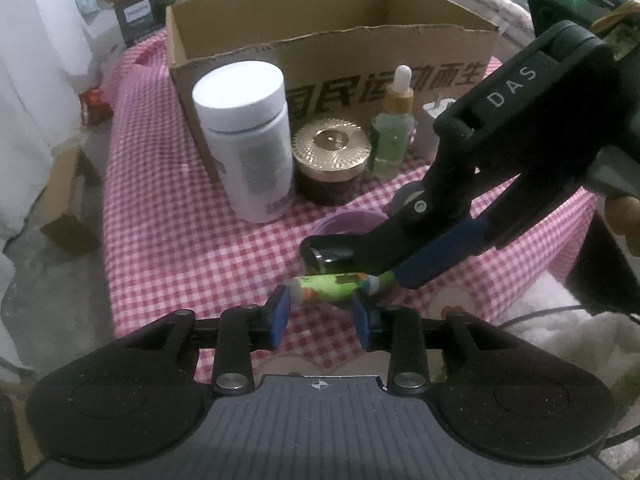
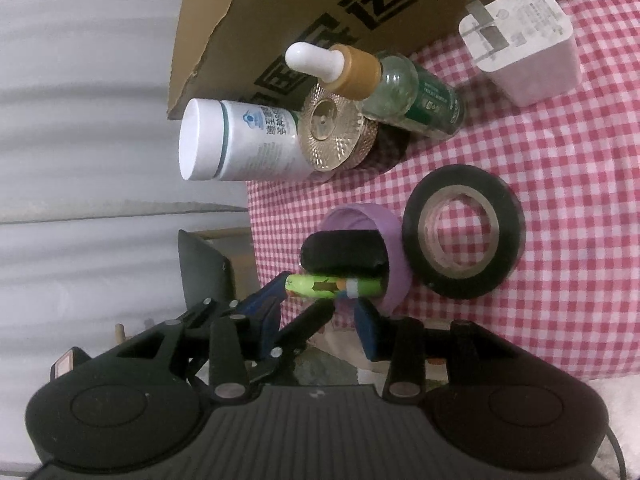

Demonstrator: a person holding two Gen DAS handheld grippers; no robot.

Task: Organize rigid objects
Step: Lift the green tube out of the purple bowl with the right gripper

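1. Nearest to me is my left claw [image 1: 322, 306], blue pads parted and gripping nothing. The green battery [image 1: 332, 286] lies crosswise just past its tips, on the pink checked cloth [image 1: 160, 200].
2. My right claw [image 2: 318, 312] is released too. The same battery lies across the front of its tips.
3. Just beyond the battery from either claw is a small black object [image 2: 344, 254], resting in a purple lid [image 2: 394, 256]. A black tape roll [image 2: 464, 236] lies flat just to the right of that lid.
4. Farther ahead of the left claw stand a white bottle [image 1: 248, 140], a gold-lidded jar [image 1: 330, 148] and a dropper bottle [image 1: 394, 128]. All three are in front of the cardboard box [image 1: 320, 52].
5. A white charger [image 2: 520, 44] sits far ahead and to the right of my right claw.
6. Both claws tilt down at the cloth. The right one reaches in from the left claw's right side, and their fingers meet around the battery.
7. Only a bit of the hand [image 1: 624, 216] holding the right claw shows.
8. Fingers overlap around the battery, so I cannot tell whether any pad touches it.
9. What the black object is, I cannot make out.
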